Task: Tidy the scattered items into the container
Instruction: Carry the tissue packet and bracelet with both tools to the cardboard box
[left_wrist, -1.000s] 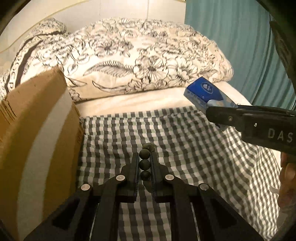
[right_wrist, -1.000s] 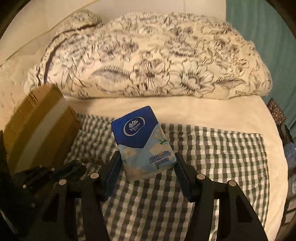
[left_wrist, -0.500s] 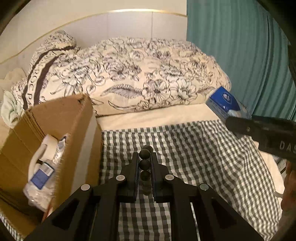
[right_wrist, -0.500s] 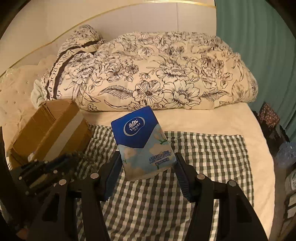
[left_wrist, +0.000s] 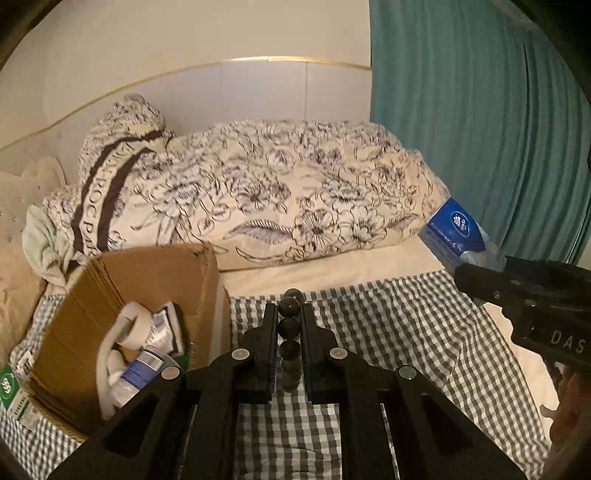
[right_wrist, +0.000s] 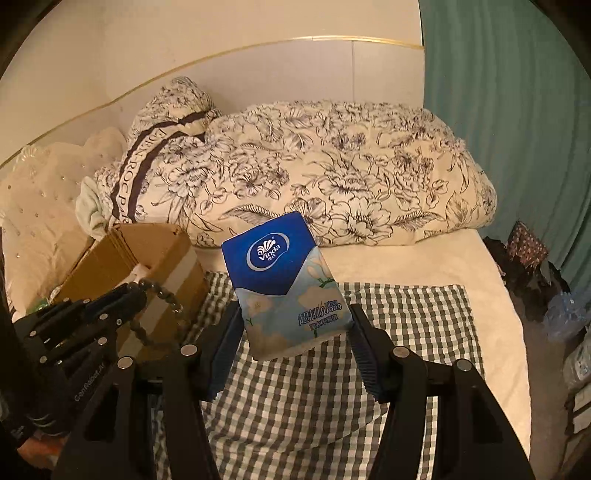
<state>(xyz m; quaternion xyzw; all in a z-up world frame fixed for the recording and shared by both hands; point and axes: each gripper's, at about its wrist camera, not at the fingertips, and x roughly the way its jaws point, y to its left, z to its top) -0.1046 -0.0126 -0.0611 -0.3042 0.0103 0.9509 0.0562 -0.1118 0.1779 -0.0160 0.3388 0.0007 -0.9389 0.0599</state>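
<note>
The left wrist view looks down into the cardboard box (left_wrist: 140, 314): inside it lie a white roll (left_wrist: 129, 325) and some small blue and white packets (left_wrist: 142, 369), which I cannot read. The right wrist view shows this box (right_wrist: 147, 266) only from outside, with its taped side wall, so its inside is hidden there. The right wrist view shows the whole front of the tissue pack (right_wrist: 286, 284), blue on top with a white logo and pale blue with flowers below; in the left wrist view the same pack (left_wrist: 458, 230) shows only its blue upper end, to the right of the box and well apart from it.

The tissue pack stands with its long axis nearly upright, the blue end up and leaning a little to the left, away from the camera. It is in the air above the checked cloth (right_wrist: 406, 314) on the bed (right_wrist: 406, 258), to the right of the box.

The right gripper (right_wrist: 295, 332) is about half spread and pinches the lower part of the tissue pack, one finger on each side. The left gripper (left_wrist: 290, 321) is almost pressed together and pinches a string of dark round beads (left_wrist: 289, 328), which runs along the gap between its fingers. In the right wrist view the beads (right_wrist: 162, 295) hang as a loop from the left gripper, in front of the box wall
</note>
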